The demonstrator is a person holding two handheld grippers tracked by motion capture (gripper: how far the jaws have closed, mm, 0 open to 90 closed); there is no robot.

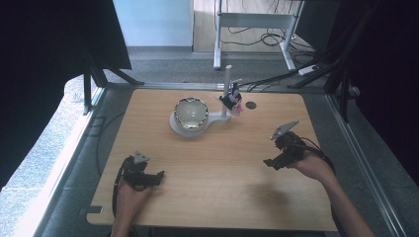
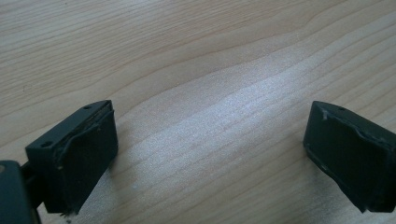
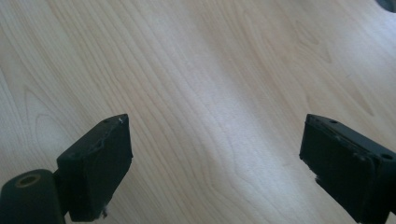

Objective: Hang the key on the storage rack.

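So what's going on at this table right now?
A person sits at a wooden table with a two-jaw gripper in each hand. The left gripper and the right gripper both rest near the person's side, jaws spread wide and holding nothing. Farther back stands a white stand with a shiny bowl and a small dark device on a post, untouched.

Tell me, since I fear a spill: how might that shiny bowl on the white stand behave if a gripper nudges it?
The bowl looks glossy and rounded, so jaws would probably slip on it. It sits atop the white base rather than on the table, so a sideways push could likely rock or unseat it. The thin upright post beside it looks apt to tip.
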